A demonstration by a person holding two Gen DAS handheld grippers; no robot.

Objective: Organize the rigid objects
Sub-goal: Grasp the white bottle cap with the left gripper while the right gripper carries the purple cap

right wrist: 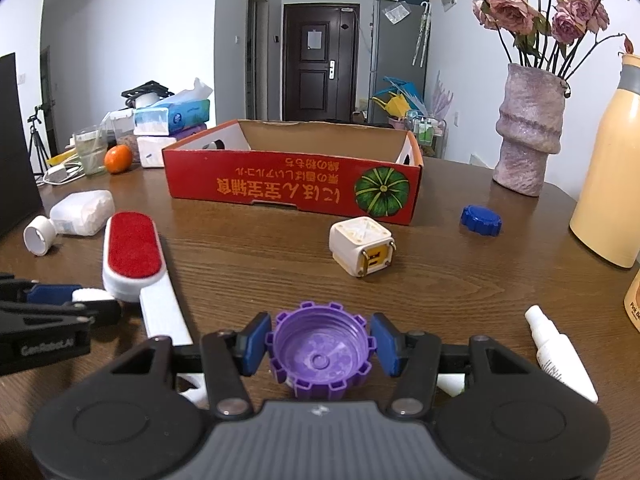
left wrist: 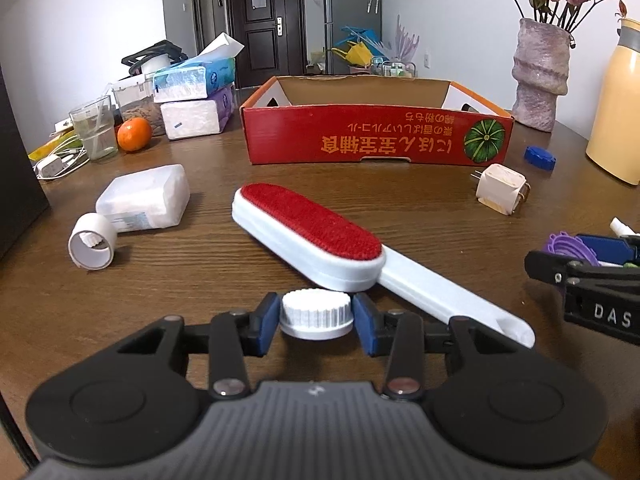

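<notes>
Between the blue pads of the left gripper [left wrist: 316, 316] sat a small white ribbed plastic cap [left wrist: 317, 314], the nearest thing to that camera. The jaws were clamped on it from nine and three o'clock, and the pads pressed on its ribbed side wall. I judged this cap to be light and stiff; the ribs should give good friction, so a hold across the side wall looked right, not on the thin flange below.

The right gripper [right wrist: 319, 346] held a purple notched plastic cap [right wrist: 319, 350] in the same manner, with its hollow side up and the jaws closed on its toothed rim from both sides. It seemed also light and rigid, but the teeth could let it turn a little if the pads sat on one tooth only.

At twelve o'clock from both grippers, far across the brown wooden surface [left wrist: 208, 264], stood the red open cardboard box [left wrist: 376, 136], probably the place for the things. A white lint brush with a red velvet pad [left wrist: 312, 236] lay just behind the white cap, at about one o'clock, very near it. A white cube-shaped plug adapter [right wrist: 360, 246] and a blue ribbed cap [right wrist: 480, 220] lay loose near the box.
</notes>
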